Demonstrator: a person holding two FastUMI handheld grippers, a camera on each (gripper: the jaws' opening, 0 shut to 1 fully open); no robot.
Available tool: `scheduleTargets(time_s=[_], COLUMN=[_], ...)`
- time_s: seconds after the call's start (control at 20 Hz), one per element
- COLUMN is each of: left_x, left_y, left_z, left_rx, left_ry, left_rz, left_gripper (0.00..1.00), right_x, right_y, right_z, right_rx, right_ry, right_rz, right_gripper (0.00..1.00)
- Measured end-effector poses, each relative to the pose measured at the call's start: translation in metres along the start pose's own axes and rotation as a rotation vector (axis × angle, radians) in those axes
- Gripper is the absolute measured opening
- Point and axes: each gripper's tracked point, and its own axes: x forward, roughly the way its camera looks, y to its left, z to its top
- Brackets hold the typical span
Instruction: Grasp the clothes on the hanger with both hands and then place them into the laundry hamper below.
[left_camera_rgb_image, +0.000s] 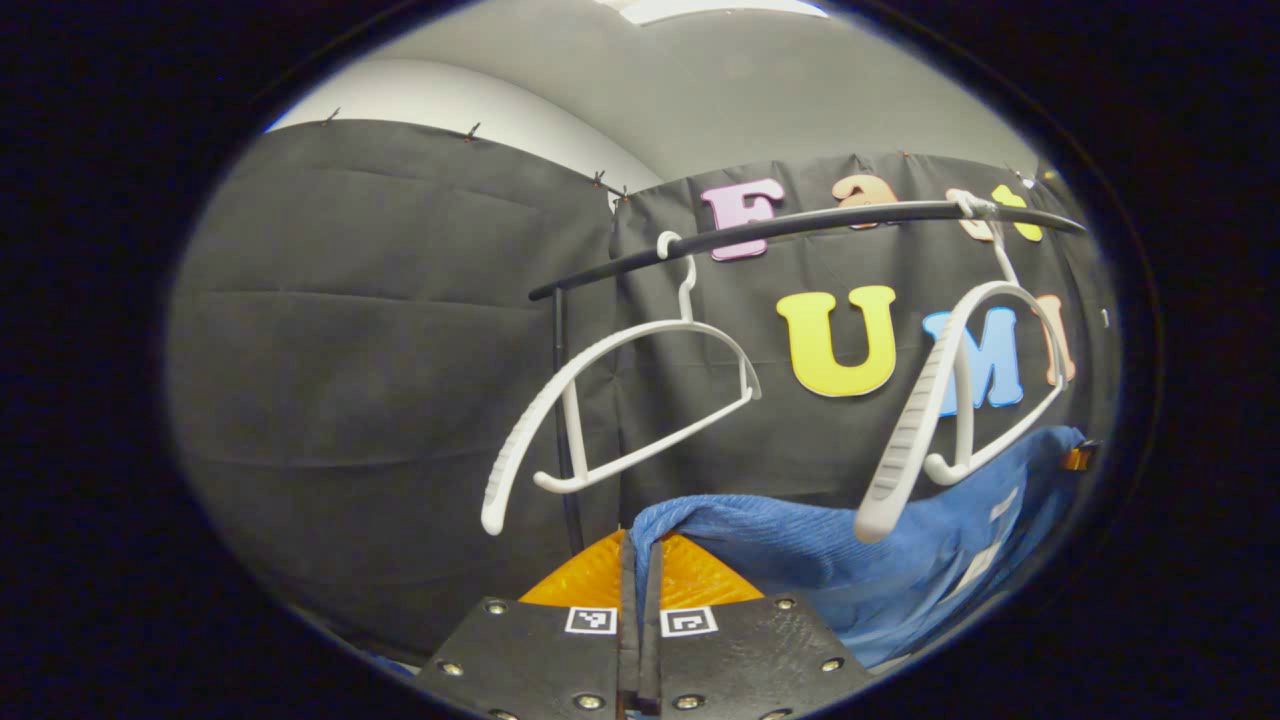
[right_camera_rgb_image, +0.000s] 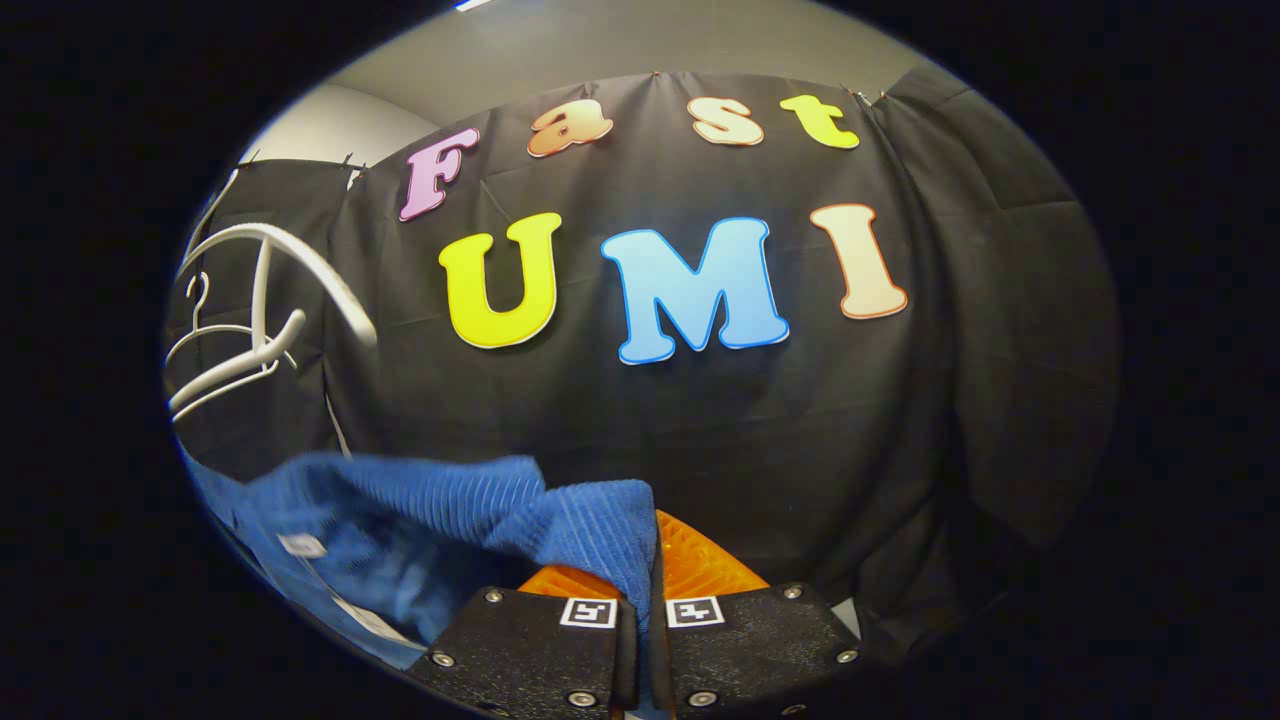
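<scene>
Spanning both tools, the blue garment (left_camera_rgb_image: 800, 550) is pinched in left tool (left_camera_rgb_image: 640, 580) and right tool (right_camera_rgb_image: 648, 570).

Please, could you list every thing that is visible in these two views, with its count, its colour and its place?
garment: one, blue, ribbed; off the hangers, stretched between both grippers.
hangers: two, white, bare, hooked on the rail.
rail: one, black, across the top, on a black post.
cloth wall: black, behind everything.
left gripper: one, bottom of left gripper view, shut on the garment's corner.
right gripper: one, bottom of right gripper view, shut on the garment's other corner.
</scene>
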Motion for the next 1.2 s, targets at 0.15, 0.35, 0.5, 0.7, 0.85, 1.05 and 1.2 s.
scheduleTargets(time_s=[0.15, 0.35, 0.5, 0.7, 0.85, 1.05, 1.2], left_x=[-0.016, -0.046, -0.063, -0.083, -0.117, -0.152, -0.172], left_y=[-0.005, -0.006, -0.01, -0.009, 0.001, 0.008, 0.009], left_z=[-0.032, -0.053, -0.048, -0.025, -0.005, 0.021, 0.036], left_rx=[0.018, 0.026, 0.017, 0.004, 0.0, -0.002, -0.005], left_ry=[0.032, 0.056, 0.051, 0.005, -0.045, -0.092, -0.125], left_rz=[-0.022, -0.054, -0.084, -0.144, -0.188, -0.254, -0.302], left_gripper=[0.01, 0.0, 0.01, 0.01, 0.0, 0.02, 0.0], right_x=[-0.011, -0.036, -0.066, -0.117, -0.159, -0.221, -0.263], right_y=[-0.002, 0.005, 0.014, 0.026, 0.036, 0.052, 0.067], right_z=[-0.03, -0.048, -0.047, -0.03, -0.014, -0.001, 0.005], right_rx=[-0.048, -0.077, -0.079, -0.074, -0.069, -0.055, -0.045], right_ry=[0.052, 0.072, 0.063, 0.016, -0.026, -0.079, -0.104], right_rz=[0.003, 0.025, 0.034, 0.03, 0.023, 0.018, 0.009], right_gripper=[0.04, 0.04, 0.04, 0.04, 0.04, 0.03, 0.03])
